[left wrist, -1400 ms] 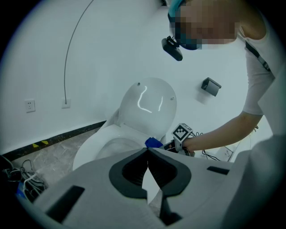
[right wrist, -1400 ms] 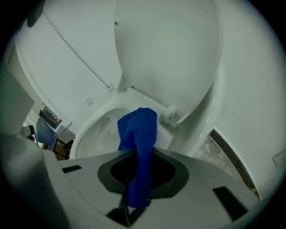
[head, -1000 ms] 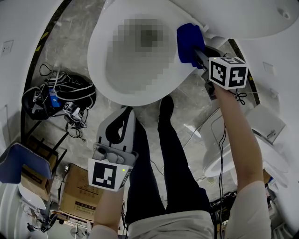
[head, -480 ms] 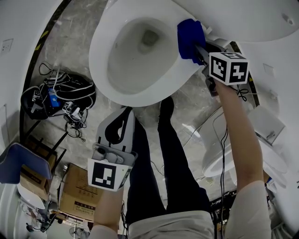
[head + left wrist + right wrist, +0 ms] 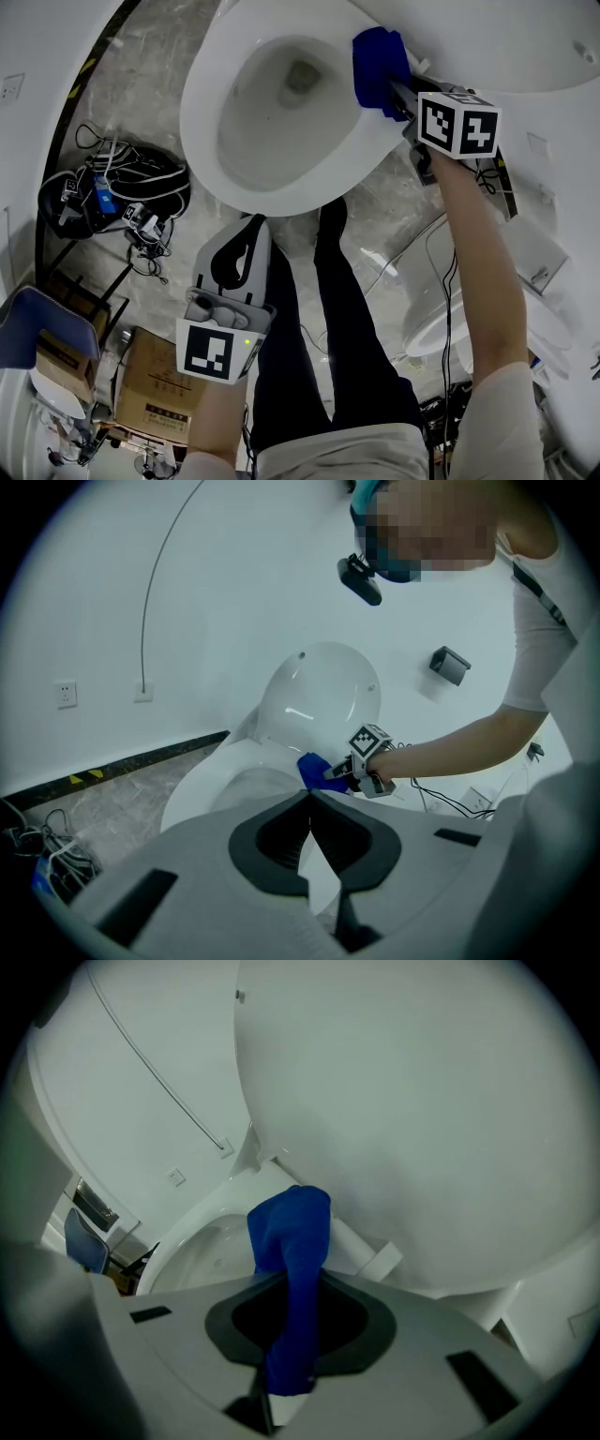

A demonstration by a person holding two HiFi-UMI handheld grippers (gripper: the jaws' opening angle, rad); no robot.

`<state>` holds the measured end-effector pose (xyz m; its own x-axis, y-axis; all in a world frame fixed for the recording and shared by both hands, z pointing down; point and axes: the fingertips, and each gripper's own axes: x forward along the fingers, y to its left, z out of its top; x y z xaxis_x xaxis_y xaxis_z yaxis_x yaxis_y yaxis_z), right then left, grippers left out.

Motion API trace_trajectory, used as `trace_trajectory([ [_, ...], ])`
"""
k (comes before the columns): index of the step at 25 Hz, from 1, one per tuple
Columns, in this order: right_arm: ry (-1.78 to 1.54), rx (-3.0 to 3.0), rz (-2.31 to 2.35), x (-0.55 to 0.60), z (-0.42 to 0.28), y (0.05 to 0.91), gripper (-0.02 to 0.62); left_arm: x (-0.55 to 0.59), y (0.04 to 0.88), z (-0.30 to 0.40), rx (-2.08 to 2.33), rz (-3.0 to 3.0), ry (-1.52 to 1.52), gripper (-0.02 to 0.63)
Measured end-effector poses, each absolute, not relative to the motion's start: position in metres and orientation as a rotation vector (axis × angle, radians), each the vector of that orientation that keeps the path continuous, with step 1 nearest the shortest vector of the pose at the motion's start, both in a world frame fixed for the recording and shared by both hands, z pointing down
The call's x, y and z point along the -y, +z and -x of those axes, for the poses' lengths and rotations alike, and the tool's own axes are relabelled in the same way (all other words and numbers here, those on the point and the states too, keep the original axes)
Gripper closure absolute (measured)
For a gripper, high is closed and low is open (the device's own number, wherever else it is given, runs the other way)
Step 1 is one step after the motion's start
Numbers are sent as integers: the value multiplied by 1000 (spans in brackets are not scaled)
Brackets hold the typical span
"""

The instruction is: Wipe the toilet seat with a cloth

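A white toilet seat (image 5: 211, 169) rings the open bowl at the top of the head view, with its lid (image 5: 319, 700) raised behind. My right gripper (image 5: 392, 97) is shut on a blue cloth (image 5: 378, 64) (image 5: 292, 1241), which presses on the seat's far right side near the hinge. In the left gripper view the blue cloth (image 5: 312, 769) shows against the seat's rear right side. My left gripper (image 5: 246, 246) hangs low in front of the bowl, away from the seat, its jaws shut with nothing between them.
A tangle of cables and small devices (image 5: 117, 192) lies on the floor left of the bowl. Cardboard boxes (image 5: 155, 380) and a blue chair (image 5: 37, 323) stand at lower left. Another white toilet (image 5: 469, 319) sits at the right. The person's dark legs (image 5: 337, 309) stand before the bowl.
The right gripper and blue cloth have slid slightly up and back along the seat's right side. The left gripper has stayed still.
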<state>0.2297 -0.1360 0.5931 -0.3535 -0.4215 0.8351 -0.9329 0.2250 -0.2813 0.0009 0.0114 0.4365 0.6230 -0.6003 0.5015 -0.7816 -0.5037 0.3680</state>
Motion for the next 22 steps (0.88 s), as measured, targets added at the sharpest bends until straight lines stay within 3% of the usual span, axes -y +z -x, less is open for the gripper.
trace_trajectory([
  [22, 1024, 1892, -1209, 169, -207, 592, 540, -2, 439, 13, 1082, -2257, 399, 598],
])
